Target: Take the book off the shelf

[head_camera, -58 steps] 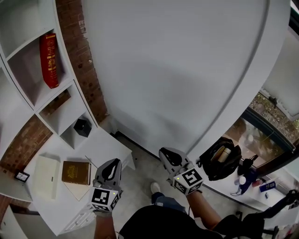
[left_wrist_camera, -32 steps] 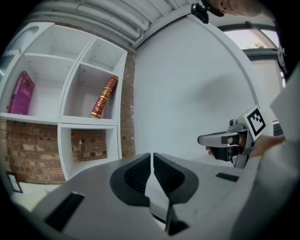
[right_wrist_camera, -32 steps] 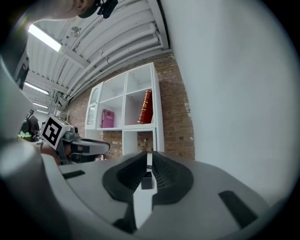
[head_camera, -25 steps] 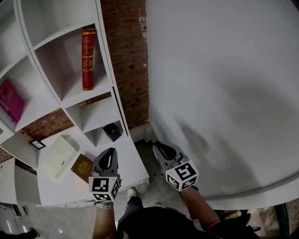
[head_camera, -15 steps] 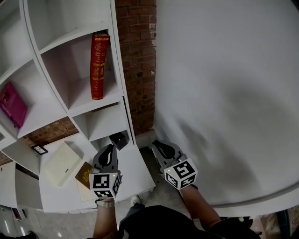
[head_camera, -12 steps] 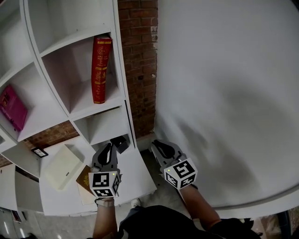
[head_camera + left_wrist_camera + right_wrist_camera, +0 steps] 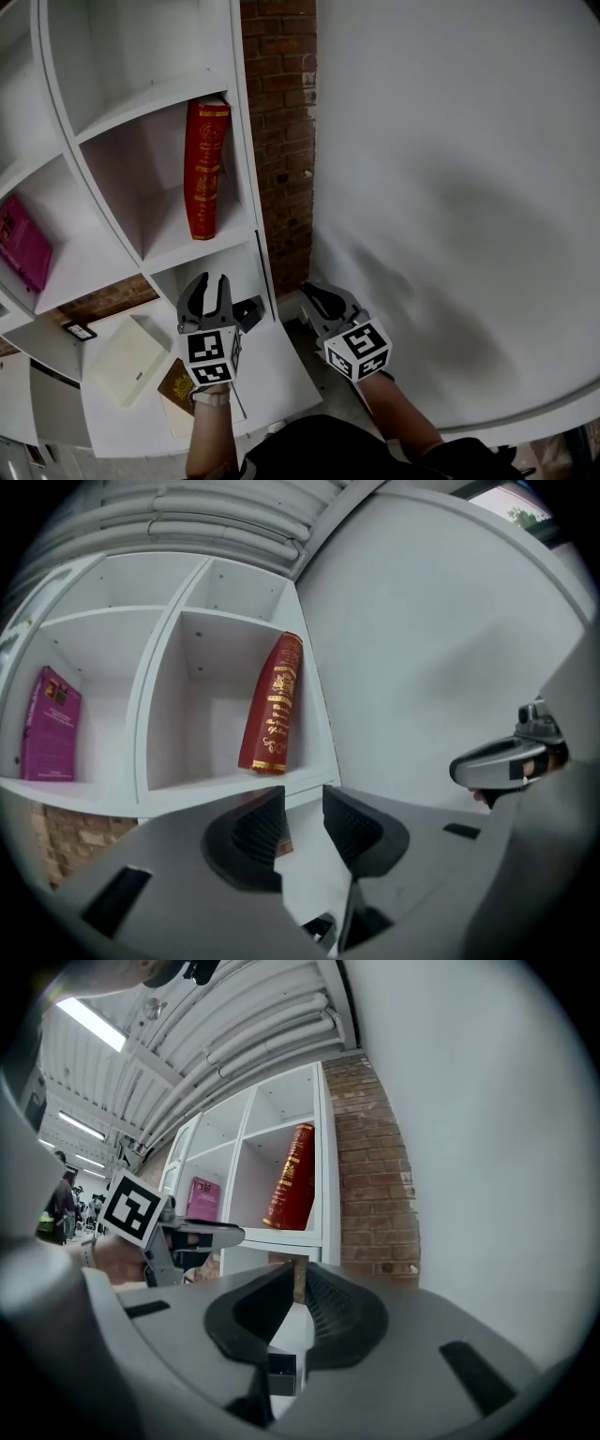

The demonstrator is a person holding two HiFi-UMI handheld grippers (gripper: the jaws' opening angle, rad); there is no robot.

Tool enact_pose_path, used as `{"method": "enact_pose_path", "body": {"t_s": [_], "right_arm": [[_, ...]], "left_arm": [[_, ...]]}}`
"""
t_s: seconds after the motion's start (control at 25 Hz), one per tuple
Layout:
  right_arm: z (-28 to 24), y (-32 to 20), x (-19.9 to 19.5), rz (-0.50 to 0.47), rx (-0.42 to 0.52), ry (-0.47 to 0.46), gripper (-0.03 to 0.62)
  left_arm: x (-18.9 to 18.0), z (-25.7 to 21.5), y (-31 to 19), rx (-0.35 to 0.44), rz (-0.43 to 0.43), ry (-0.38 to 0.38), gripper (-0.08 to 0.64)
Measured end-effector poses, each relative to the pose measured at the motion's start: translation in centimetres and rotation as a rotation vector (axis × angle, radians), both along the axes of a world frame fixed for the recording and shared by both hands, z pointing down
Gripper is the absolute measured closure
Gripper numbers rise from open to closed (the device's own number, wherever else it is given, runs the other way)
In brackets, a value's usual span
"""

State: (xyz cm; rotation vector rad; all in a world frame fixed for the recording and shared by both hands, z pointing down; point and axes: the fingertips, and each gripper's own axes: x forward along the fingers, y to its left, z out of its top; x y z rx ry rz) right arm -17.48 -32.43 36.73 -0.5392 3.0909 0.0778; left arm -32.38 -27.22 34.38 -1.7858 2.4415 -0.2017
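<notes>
While it is standing in the right-hand cubby of the shelf (image 7: 240, 141), tilting toward the divider, the 1 red book (image 7: 204, 169) is showing a tall spine with gold lettering. 1 magenta book (image 7: 23, 244) is sitting 1 cubby left. 2 are lying on the worktop (image 7: 281, 361): 1 cream book (image 7: 127, 347), 1 brown book (image 7: 176, 384). The left hand-held gripper (image 7: 206, 286) is opening on nothing. The right hand-held gripper (image 7: 312, 294) is clenching empty.

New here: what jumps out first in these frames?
The red book standing in a white shelf compartment, next to the brick wall. Just below, the left gripper points toward it, jaws opening, nothing between them. A magenta book sits one compartment to the left.
</notes>
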Motion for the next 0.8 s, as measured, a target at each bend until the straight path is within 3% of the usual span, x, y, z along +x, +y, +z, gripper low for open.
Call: {"method": "enact_pose_path", "body": {"t_s": [0.2, 0.8], "right_arm": [[-0.2, -1.2, -0.7, 0.018, 0.0, 0.005, 0.561], [-0.7, -3.6, -1.8, 0.102, -0.002, -0.002, 0.561]], "left_arm": [[-2.1, -2.3, -1.9, 0.048, -0.033, -0.03, 0.382], [-6.0, -6.4, -7.1, 0.07, -0.075, -0.109, 0.265]]}}
